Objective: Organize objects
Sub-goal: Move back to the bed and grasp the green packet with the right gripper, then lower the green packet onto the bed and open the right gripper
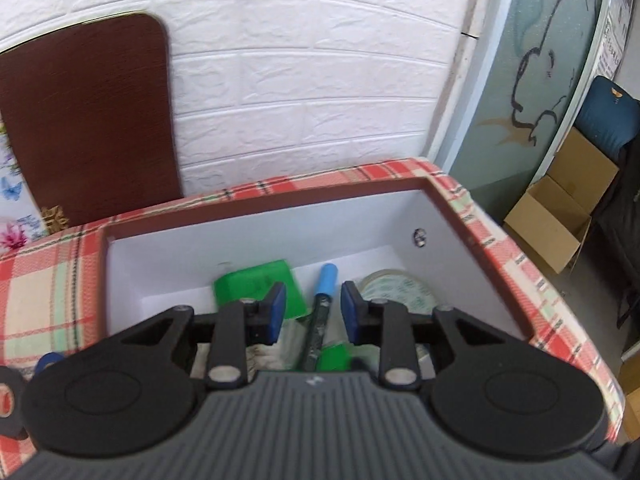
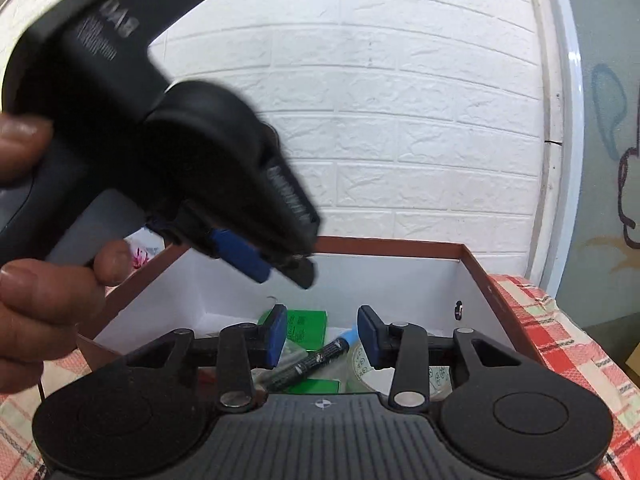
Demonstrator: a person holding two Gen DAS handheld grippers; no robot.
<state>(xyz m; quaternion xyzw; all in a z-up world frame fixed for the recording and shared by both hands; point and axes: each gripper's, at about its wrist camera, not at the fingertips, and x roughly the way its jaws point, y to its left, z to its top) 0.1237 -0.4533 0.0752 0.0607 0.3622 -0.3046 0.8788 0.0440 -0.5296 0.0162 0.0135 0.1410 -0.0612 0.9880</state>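
A brown-rimmed box (image 1: 240,236) with white inner walls sits on a plaid cloth. In it lie a green packet (image 1: 256,284), a black marker with a light-blue cap (image 1: 326,280), a roll of clear tape (image 1: 400,288) and a second green piece (image 1: 334,356). My left gripper (image 1: 313,306) hovers above the box, open, and its blue pads grip nothing. My right gripper (image 2: 322,332) is also open over the box (image 2: 380,280), with the marker (image 2: 320,360), green packet (image 2: 306,328) and tape (image 2: 360,364) below it. A hand holds the left gripper (image 2: 280,270) at upper left of the right wrist view.
Red plaid cloth (image 1: 44,280) covers the table around the box. A brown board (image 1: 88,120) leans on the white brick wall behind. A black tape roll (image 1: 8,400) lies at the left edge. An open cardboard box (image 1: 556,216) stands on the floor to the right.
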